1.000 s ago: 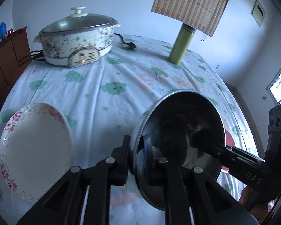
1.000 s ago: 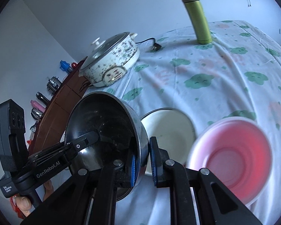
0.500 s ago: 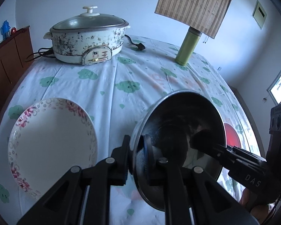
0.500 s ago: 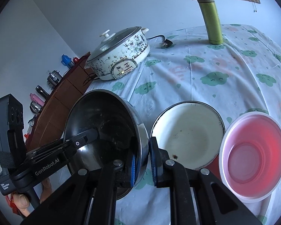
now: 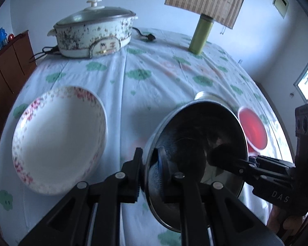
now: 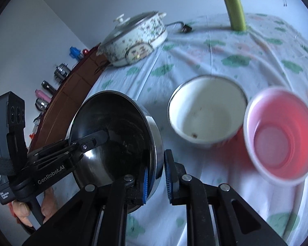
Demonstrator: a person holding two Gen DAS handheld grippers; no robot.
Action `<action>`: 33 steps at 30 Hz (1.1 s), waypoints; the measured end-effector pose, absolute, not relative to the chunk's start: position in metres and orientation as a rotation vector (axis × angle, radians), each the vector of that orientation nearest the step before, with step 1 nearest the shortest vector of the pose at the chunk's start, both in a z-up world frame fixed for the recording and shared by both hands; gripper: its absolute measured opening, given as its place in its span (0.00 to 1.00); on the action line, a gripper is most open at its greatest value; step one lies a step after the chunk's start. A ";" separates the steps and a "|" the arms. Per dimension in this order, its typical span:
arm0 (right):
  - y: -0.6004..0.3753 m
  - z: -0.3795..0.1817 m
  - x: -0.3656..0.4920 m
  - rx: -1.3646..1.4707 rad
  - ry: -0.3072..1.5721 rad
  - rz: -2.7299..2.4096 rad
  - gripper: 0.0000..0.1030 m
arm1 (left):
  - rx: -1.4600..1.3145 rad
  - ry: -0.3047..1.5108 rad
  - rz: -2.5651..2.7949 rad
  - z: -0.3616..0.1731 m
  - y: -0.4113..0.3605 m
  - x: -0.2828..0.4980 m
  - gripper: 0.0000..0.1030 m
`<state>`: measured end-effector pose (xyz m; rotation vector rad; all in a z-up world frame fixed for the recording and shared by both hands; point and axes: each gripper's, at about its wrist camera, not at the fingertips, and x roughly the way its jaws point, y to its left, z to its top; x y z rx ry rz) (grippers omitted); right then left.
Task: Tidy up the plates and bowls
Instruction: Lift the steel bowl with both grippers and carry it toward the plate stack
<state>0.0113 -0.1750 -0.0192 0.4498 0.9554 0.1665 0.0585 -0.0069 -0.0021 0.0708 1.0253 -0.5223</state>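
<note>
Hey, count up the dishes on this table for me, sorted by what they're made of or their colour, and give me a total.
Steel bowl, held off the cloth by both grippers: 1
White enamel bowl: 1
Pink plastic bowl: 1
Floral-rimmed white plate: 1
Total: 4 dishes

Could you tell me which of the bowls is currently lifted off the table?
The steel bowl: both grippers clamp its rim, while the white bowl and pink bowl sit on the tablecloth.

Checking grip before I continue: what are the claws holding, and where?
Both claws, left and right, clamp the steel bowl by opposite sides of its rim.
</note>
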 end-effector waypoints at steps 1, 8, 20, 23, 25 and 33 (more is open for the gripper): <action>-0.173 -0.020 0.009 0.448 0.965 0.171 0.16 | 0.072 1.037 -0.525 -0.004 -0.005 0.056 0.11; -0.164 -0.037 -0.003 0.440 1.056 0.209 0.17 | 0.106 1.097 -0.519 -0.017 -0.003 0.047 0.12; -0.165 -0.050 0.008 0.444 1.083 0.229 0.21 | 0.111 1.127 -0.467 -0.030 -0.006 0.058 0.16; -0.166 -0.049 0.010 0.451 1.063 0.243 0.25 | 0.111 1.133 -0.455 -0.034 -0.007 0.063 0.19; -0.165 -0.047 0.009 0.441 1.047 0.241 0.26 | 0.112 1.136 -0.452 -0.036 -0.007 0.064 0.21; -0.171 -0.045 0.005 0.443 1.008 0.247 0.27 | 0.119 1.136 -0.447 -0.040 -0.013 0.066 0.24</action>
